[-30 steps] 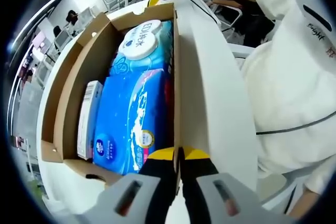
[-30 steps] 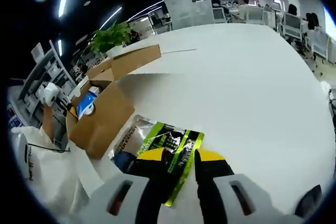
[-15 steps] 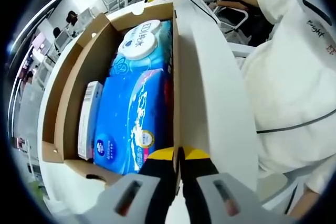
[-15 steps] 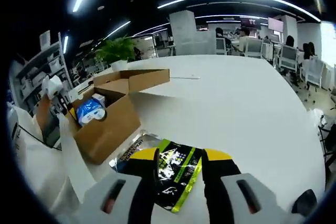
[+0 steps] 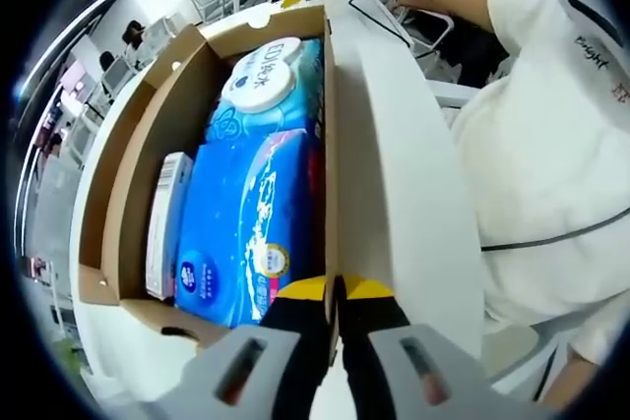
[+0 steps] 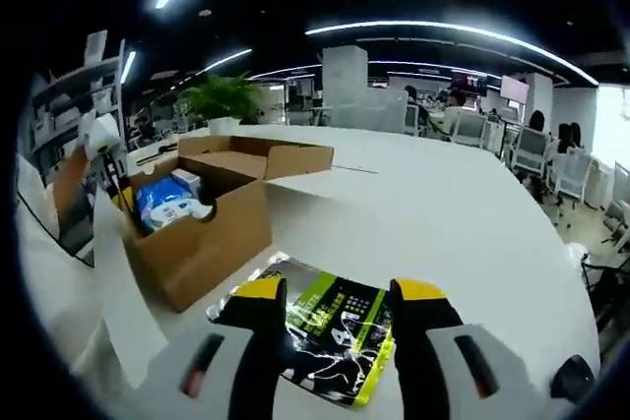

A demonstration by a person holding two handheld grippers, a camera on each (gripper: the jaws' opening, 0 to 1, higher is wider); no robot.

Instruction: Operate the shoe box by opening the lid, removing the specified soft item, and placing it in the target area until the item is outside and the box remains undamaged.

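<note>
- Shoe box (image 5: 212,184) in the left gripper view is open, and its white lid flap (image 5: 394,174) stands along the right side of the cardboard wall.
- Inside the box lie a blue soft pack (image 5: 246,233), a second pack with a white round lid (image 5: 261,86) further in, and a small white carton (image 5: 167,223) beside the left wall.
- Left gripper (image 5: 333,292) has its jaws pressed together on the near edge of the box wall, so it seems to hold the box steady.
- A person in white clothes (image 5: 541,145) stands just beside the lid.
- Right gripper view: the right gripper (image 6: 330,292) has its jaws well apart and holds nothing.
- Between and under these jaws a black and green foil packet (image 6: 340,327) lies flat on the white table (image 6: 463,233), outside the box and near its corner.
- The shoe box stands at the left with the flaps open, and the blue packs are visible inside.
- My judgement: the lid is open, and one soft item is already out and placed on the table. The box looks undamaged. What is left is perhaps only to move the right gripper away, if the packet is the item wanted.
</note>
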